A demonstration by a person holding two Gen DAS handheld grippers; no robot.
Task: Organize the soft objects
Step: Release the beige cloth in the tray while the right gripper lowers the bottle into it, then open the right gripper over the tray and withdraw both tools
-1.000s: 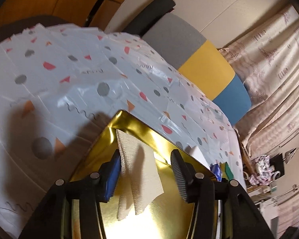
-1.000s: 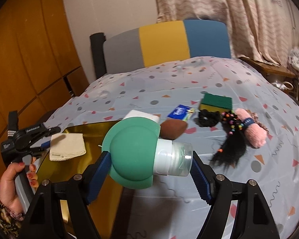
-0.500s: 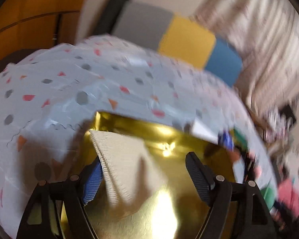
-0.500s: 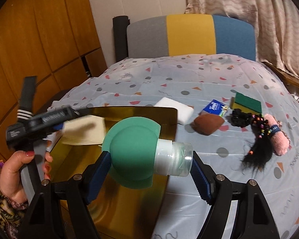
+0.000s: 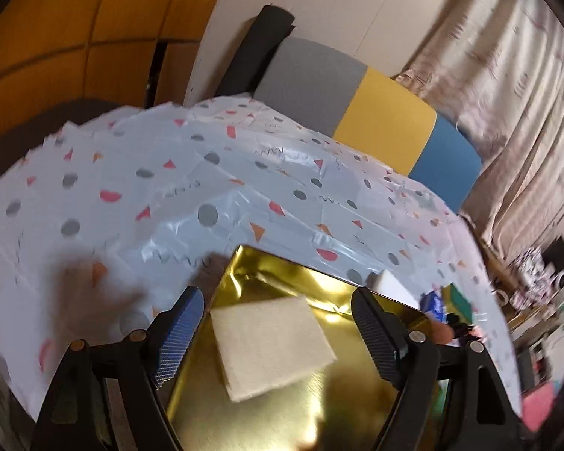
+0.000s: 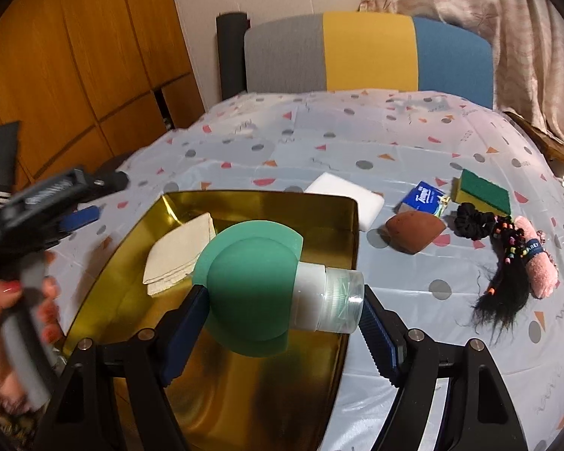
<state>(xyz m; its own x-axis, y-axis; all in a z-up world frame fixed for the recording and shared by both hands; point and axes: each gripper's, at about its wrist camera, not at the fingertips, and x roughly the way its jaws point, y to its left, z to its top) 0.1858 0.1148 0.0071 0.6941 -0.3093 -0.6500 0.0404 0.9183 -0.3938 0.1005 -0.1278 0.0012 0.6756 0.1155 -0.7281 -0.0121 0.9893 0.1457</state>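
A folded beige cloth [image 5: 272, 342] lies on the gold tray [image 5: 282, 274] between the open fingers of my left gripper [image 5: 278, 319], which holds nothing. In the right wrist view the cloth [image 6: 180, 251] lies in the far left part of the gold tray [image 6: 331, 203]. My right gripper [image 6: 278, 323] is shut on a green silicone squeeze bottle with a clear cap [image 6: 259, 285] and holds it above the tray. The left gripper [image 6: 67, 203] shows at the tray's left edge, held by a hand.
Right of the tray on the patterned tablecloth [image 6: 357, 139] lie a white sponge [image 6: 342, 199], a brown sponge [image 6: 413, 231], a blue tissue pack [image 6: 421, 197], a green-yellow scrub sponge [image 6: 483, 191], a black scrunchie [image 6: 473, 221], a beaded black hairpiece [image 6: 504, 282] and a pink towel roll [image 6: 539, 263]. A chair [image 6: 368, 56] stands behind.
My left gripper has let go of the beige cloth, which now lies flat on the tray, and has drawn back to the left. My right gripper has moved over the tray with the bottle.
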